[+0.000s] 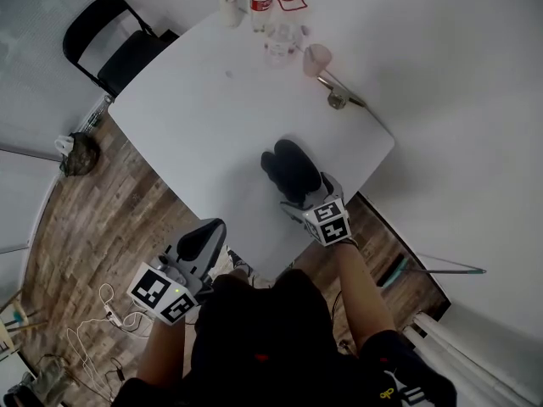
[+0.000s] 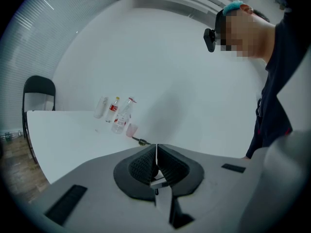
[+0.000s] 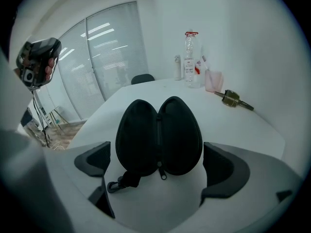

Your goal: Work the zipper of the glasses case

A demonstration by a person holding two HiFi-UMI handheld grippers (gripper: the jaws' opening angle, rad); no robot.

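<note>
The black glasses case [image 3: 159,135] lies on the white table [image 1: 212,125], spread in two oval halves side by side. Its zipper pull [image 3: 162,174] hangs at the near end of the middle seam, and a short strap with a clip [image 3: 120,182] trails to the left. My right gripper [image 3: 159,168] hovers over the near end of the case [image 1: 288,170], open wide, one pad on either side and neither touching it. My left gripper [image 1: 210,230] is shut with nothing in it, off the table's near edge; in the left gripper view its pads [image 2: 156,166] meet.
Several bottles [image 1: 261,2], a pink cup [image 1: 317,58] and a bunch of keys [image 1: 338,100] stand at the table's far end. A black chair [image 1: 110,41] is at the far left. Cables [image 1: 93,320] lie on the wooden floor. A camera on a stand [image 3: 38,57] is at the left.
</note>
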